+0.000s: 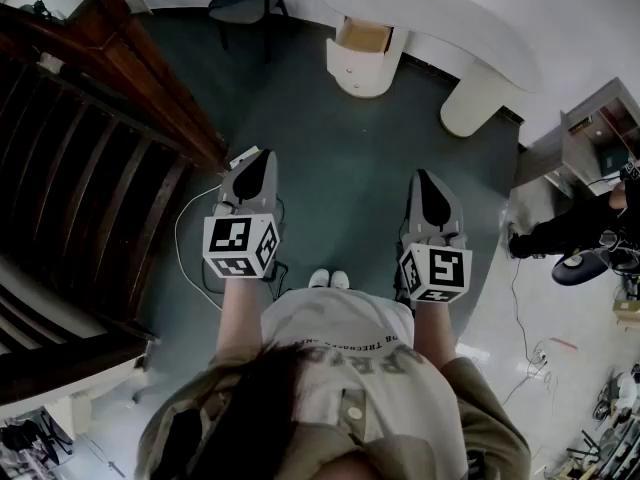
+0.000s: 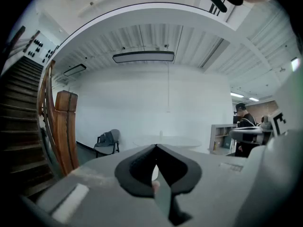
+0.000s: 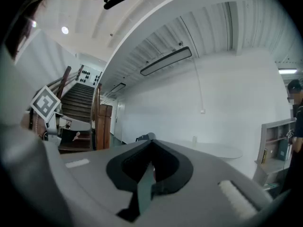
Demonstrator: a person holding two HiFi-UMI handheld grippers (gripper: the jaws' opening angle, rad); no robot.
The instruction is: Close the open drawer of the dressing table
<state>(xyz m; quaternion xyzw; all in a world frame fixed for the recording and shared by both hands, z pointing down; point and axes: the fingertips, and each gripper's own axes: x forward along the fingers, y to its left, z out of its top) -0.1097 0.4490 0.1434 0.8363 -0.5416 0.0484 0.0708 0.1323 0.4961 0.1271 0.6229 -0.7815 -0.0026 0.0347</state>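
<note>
Cool, even indoor light fills the room, a long ceiling lamp [image 2: 143, 56] glowing at upper centre of the left gripper view. All three views bow outward into black corners. The staircase [image 1: 70, 168] at the head view's left lies in shadow; the white dressing table [image 1: 440, 13] at top nearly washes out. Close foregrounds are soft.

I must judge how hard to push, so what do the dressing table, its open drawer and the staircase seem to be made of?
Dressing table: probably painted or laminated board; smooth, even matt white with rounded edges, core not visible.
Drawer: light tan inside, suggesting bare wood or plywood.
Staircase: reddish-brown wood, likely varnished, since its rail shows a slight sheen.
</note>
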